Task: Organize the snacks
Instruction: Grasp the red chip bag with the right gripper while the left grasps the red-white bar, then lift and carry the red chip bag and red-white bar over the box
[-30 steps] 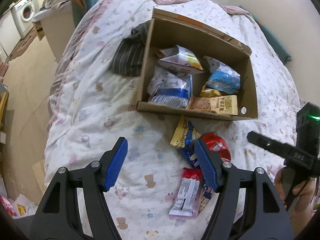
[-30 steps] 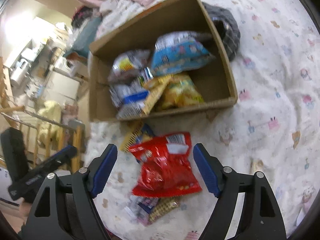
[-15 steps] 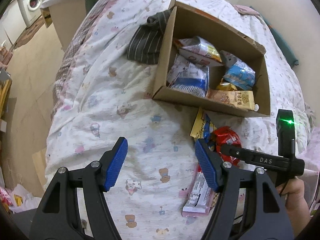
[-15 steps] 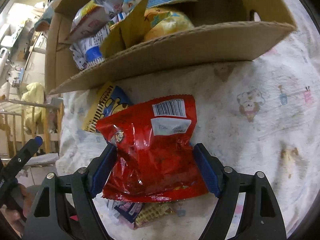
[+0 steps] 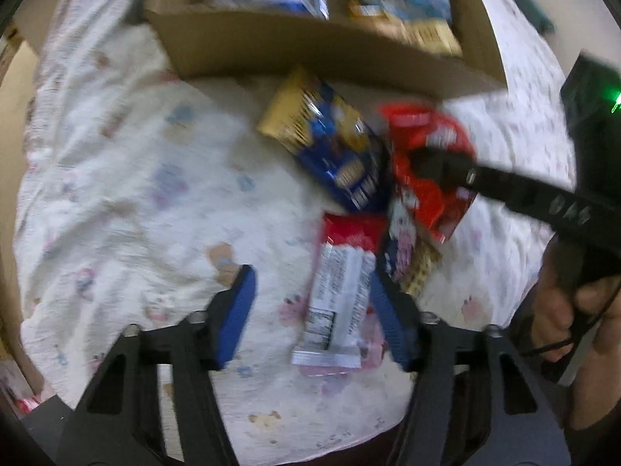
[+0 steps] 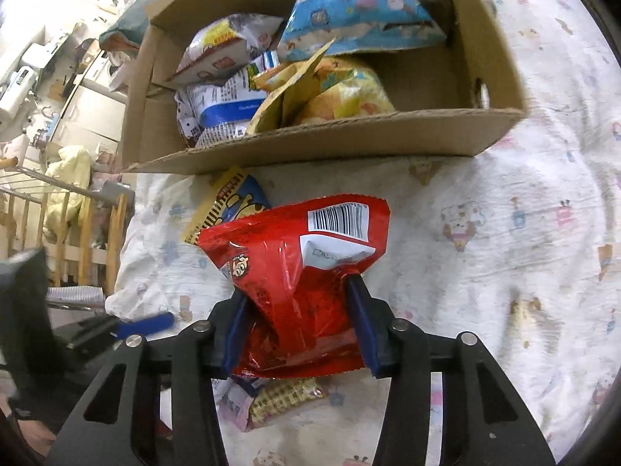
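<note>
Loose snacks lie on the bed in front of a cardboard box [image 5: 310, 50] [image 6: 310, 147]. My right gripper [image 6: 299, 326] is closing on a red snack bag [image 6: 295, 272] [image 5: 427, 206]; both pads press into it and the bag crumples. My left gripper [image 5: 314, 310] points steeply down over a red-and-white snack bar [image 5: 341, 283]. Its jaws are closing with the bar between them, close to the right pad and apart from the left pad. A blue-and-yellow packet [image 5: 333, 147] [image 6: 233, 202] lies beside the red bag. A small waffle-print packet [image 6: 287, 400] lies partly under it.
The box holds several snack bags, among them a light-blue one [image 6: 361, 11]. The printed quilt [image 5: 136, 194] covers the bed. A hand [image 5: 559, 310] holds the right gripper's handle. Off the bed's edge stand a wooden rail [image 6: 58, 209] and household clutter.
My left gripper has dropped close to the bed over the snack bar and its jaws have narrowed. My right gripper's jaws have closed onto the red bag, which now crumples.
</note>
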`<move>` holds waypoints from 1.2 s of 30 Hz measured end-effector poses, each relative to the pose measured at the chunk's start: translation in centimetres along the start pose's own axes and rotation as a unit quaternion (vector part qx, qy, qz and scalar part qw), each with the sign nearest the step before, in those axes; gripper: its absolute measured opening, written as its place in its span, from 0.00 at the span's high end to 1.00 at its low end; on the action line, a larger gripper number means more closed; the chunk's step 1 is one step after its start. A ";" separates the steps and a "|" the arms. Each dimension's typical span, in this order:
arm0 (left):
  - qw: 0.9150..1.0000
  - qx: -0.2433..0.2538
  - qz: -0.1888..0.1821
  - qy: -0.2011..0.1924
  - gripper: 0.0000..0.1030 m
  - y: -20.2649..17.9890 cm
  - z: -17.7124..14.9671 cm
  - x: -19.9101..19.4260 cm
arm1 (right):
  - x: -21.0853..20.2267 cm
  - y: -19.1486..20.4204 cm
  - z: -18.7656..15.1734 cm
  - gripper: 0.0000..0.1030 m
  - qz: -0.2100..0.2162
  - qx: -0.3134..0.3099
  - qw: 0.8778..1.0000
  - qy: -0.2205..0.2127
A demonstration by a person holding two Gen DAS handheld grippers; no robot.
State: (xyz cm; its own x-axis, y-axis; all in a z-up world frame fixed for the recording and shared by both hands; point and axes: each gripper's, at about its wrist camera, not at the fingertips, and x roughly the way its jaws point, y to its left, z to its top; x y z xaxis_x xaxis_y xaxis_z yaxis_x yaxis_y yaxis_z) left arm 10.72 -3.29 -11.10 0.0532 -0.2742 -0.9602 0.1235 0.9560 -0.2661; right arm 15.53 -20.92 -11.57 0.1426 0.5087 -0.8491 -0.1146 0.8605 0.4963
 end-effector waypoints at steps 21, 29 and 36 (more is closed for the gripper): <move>0.998 0.049 0.045 -0.003 0.72 -2.5 0.3 0.0 | -6.2 -5.6 -0.5 0.52 0.037 0.075 0.994 -0.069; 0.996 0.023 0.080 -0.038 0.72 -0.7 0.3 -2.1 | -5.9 -4.4 -0.6 0.52 0.023 0.054 0.996 -0.068; 0.988 0.012 0.128 -0.082 0.72 2.5 -0.2 -3.8 | -6.2 -3.3 -0.6 0.52 0.020 0.040 0.996 -0.075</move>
State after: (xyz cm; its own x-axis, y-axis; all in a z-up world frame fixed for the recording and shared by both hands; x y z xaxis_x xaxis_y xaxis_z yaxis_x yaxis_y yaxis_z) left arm 10.63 0.19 -8.12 0.2450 -0.0391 -0.9687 0.1089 0.9940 -0.0126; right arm 14.44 -26.89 -8.06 0.2860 0.5362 -0.7942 -0.0457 0.8355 0.5476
